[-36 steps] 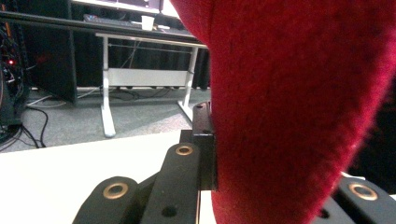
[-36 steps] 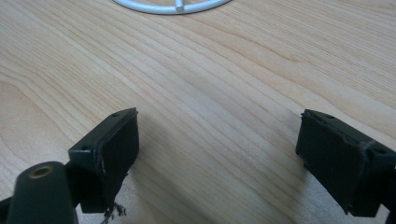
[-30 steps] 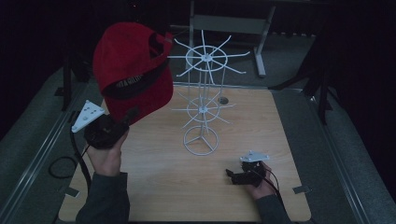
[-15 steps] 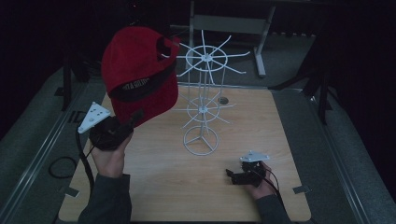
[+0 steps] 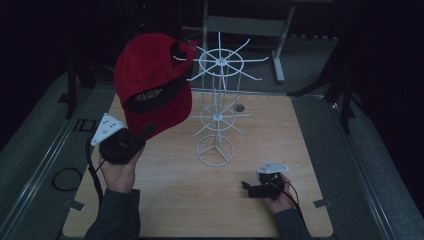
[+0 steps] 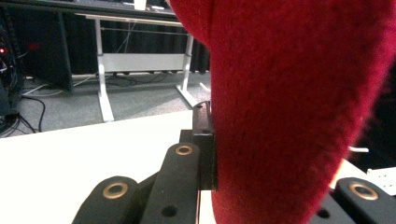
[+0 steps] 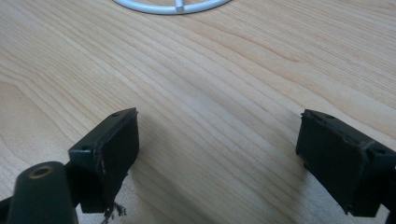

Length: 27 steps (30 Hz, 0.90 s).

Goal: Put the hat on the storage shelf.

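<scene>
Red felt comes first on the left: one cap (image 5: 152,85), raised high off the counter (image 5: 165,190) in my left tongs (image 5: 145,131). In the left gripper view the cap (image 6: 299,107) is pinched tight between the jaws, which are nearly closed on its fabric. I grip it low, at the bottom edge, so the crown stands up and the open underside faces the rack; that way, I judge, a prong can catch the back strap or the hollow of the crown when I bring it across. The cap hangs just beside the top ring, its upper corner close to the nearest prongs, though I cannot tell whether it touches them.

At the middle stands one white wire rack (image 5: 216,112), upright on a round base, with two tiers of prongs fanning out, a wide ring on top and a smaller one below. Every prong I can see is bare.

On the right, my right tongs (image 5: 250,189) rest low on the counter near the front edge, well apart from the rack's base. The right gripper view shows the jaws wide, nothing between them, only wood grain (image 7: 196,93) and the rim of the base (image 7: 173,5) beyond. I keep that hand parked there, I think, ready to steady the rack if it tips.

Count: one cap, one rack, two tongs.
</scene>
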{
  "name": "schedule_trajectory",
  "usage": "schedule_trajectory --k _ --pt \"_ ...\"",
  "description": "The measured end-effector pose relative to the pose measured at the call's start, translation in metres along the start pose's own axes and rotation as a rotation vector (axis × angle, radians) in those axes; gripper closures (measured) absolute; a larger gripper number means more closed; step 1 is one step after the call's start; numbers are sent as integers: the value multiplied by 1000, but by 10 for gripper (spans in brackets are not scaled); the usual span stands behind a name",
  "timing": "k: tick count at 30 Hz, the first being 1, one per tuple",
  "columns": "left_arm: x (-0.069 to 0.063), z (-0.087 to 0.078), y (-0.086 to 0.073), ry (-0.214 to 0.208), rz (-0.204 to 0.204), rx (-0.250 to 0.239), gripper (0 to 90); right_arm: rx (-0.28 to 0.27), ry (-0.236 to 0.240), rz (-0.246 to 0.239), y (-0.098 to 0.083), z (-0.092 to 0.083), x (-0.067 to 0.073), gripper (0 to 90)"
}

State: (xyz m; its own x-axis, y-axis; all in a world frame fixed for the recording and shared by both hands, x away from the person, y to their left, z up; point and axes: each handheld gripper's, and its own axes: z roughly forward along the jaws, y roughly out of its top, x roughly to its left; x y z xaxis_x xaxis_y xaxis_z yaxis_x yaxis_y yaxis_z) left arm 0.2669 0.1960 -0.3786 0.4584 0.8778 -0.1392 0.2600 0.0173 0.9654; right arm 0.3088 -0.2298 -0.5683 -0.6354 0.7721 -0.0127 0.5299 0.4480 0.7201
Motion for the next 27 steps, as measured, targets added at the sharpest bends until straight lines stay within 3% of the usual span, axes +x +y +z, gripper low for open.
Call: schedule_trajectory --k 4,18,27 --pt "-2 3 -2 -1 8 13 849 0 0 1 0 0 0 131" --pt "7 16 -13 -39 -48 74 849 0 0 2 0 0 0 131" --pt "10 28 -24 -49 -55 125 848 0 0 2 0 0 0 131"
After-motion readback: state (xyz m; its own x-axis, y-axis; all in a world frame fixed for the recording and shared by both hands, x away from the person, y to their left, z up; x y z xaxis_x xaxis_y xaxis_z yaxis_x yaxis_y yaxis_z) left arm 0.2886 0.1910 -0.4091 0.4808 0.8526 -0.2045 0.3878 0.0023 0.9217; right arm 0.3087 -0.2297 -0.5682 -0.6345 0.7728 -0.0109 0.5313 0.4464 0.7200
